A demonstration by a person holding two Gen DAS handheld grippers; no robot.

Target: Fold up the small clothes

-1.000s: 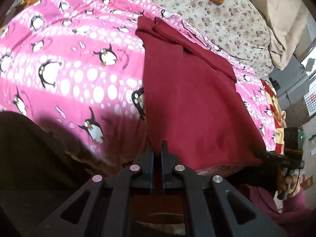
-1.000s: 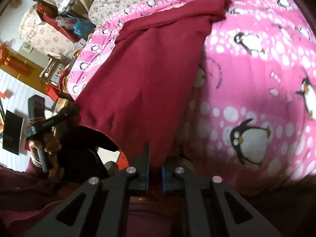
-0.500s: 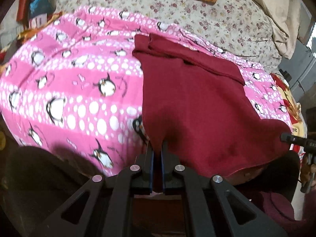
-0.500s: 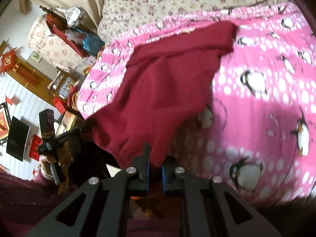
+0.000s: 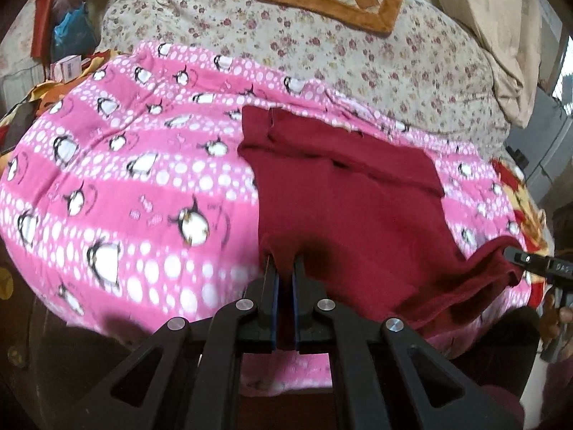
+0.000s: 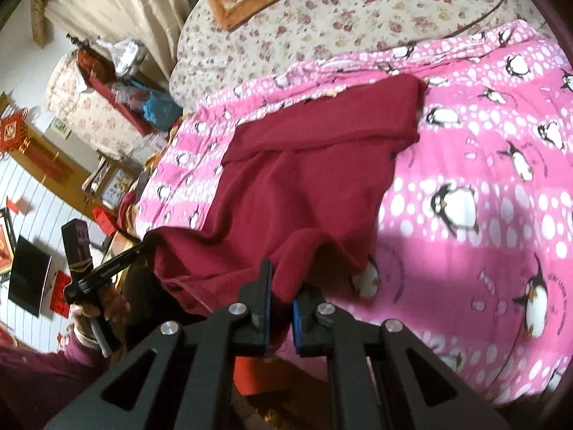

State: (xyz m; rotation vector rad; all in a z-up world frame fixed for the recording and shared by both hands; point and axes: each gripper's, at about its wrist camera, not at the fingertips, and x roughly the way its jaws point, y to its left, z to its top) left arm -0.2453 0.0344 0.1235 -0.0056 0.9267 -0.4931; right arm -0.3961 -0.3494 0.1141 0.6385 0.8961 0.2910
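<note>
A dark red garment [image 5: 351, 215] lies spread on the pink penguin blanket [image 5: 125, 179], its far end already doubled over into a band towards the floral quilt [image 5: 358, 57] beyond the blanket. The near hem is up off the blanket, caught at both corners. The left gripper [image 5: 284, 279] has its jaws pressed together on the hem corner at the garment's left edge, cloth running straight up from between them. The right gripper [image 6: 281, 297] pinches the opposite corner, a fat bunch of fabric humped over its jaws, which stand a touch apart around the wad. Between the two corners the hem sags in a loose curve, hanging off the blanket's near edge. To my eye the step in hand is carrying this near hem over towards the doubled band. Done well, that means drawing the two corners apart first, so the slack hem goes taut, then lifting both together and level, and laying them down square on the band's edge. The thick bunch in the right jaws worries me; it could leave a crooked, lumpy corner unless shaken flat.
</note>
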